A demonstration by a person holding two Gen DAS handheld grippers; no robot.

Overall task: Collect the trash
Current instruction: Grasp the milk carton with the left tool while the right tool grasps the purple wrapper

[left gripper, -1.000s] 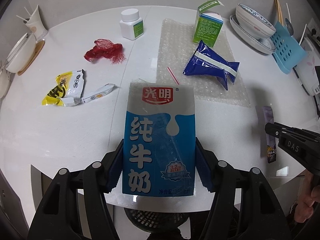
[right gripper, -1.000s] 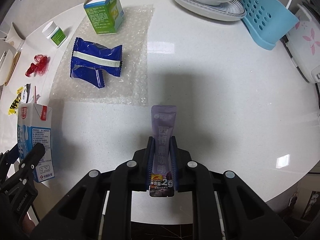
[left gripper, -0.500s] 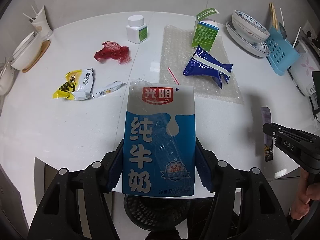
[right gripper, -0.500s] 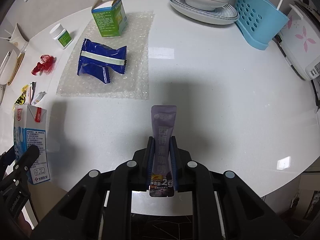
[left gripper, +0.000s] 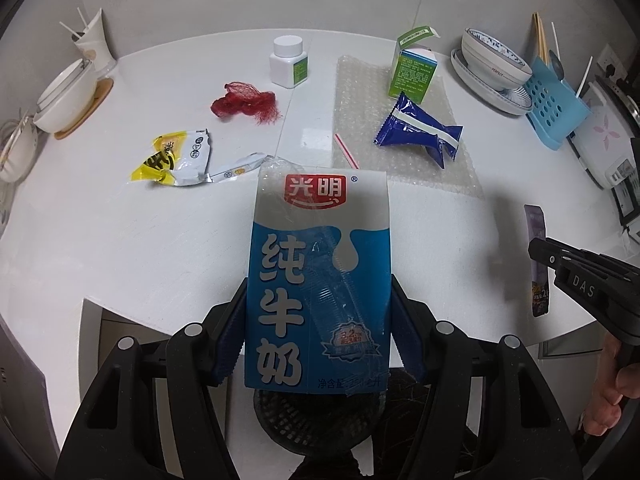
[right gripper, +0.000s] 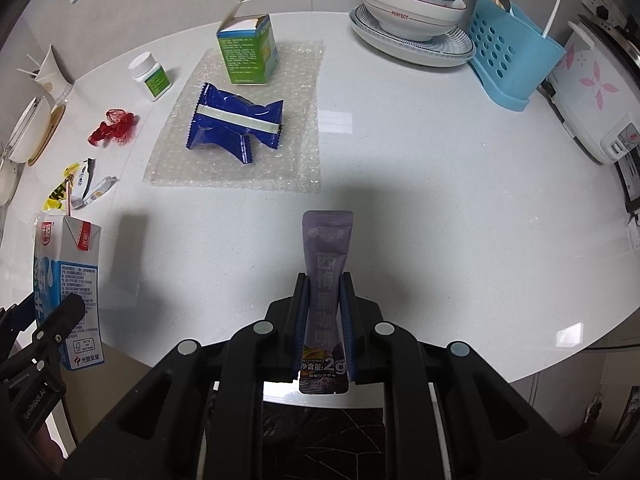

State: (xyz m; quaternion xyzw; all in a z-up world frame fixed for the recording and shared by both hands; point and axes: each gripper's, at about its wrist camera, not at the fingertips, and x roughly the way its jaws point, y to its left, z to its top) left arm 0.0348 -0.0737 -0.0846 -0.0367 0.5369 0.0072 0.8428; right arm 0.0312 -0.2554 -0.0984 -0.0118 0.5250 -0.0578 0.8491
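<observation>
My left gripper [left gripper: 318, 300] is shut on a blue-and-white milk carton [left gripper: 320, 272], held upright above the white table's [right gripper: 440, 200] front edge. A black mesh bin [left gripper: 320, 420] shows just below the carton. My right gripper [right gripper: 323, 284] is shut on a slim purple sachet [right gripper: 327, 248], also over the front edge. On the table lie a blue wrapper [right gripper: 234, 124] and a green box [right gripper: 248, 52] on bubble wrap [right gripper: 296, 160]. Further left are a white bottle [right gripper: 150, 76], red netting [right gripper: 114, 130], yellow-and-white wrappers [left gripper: 172, 158] and a red straw [left gripper: 346, 150].
A bowl on a plate [right gripper: 412, 4], a blue utensil holder [right gripper: 512, 60] and a white appliance [right gripper: 592, 92] line the back right. Stacked bowls [left gripper: 68, 96] and a paper cup [left gripper: 94, 48] sit at the far left. A person's hand [left gripper: 616, 384] holds the right gripper.
Both grippers have drawn back from the table and risen a little, each keeping its load. More of the table edge and the black bin now shows beneath the carton.
</observation>
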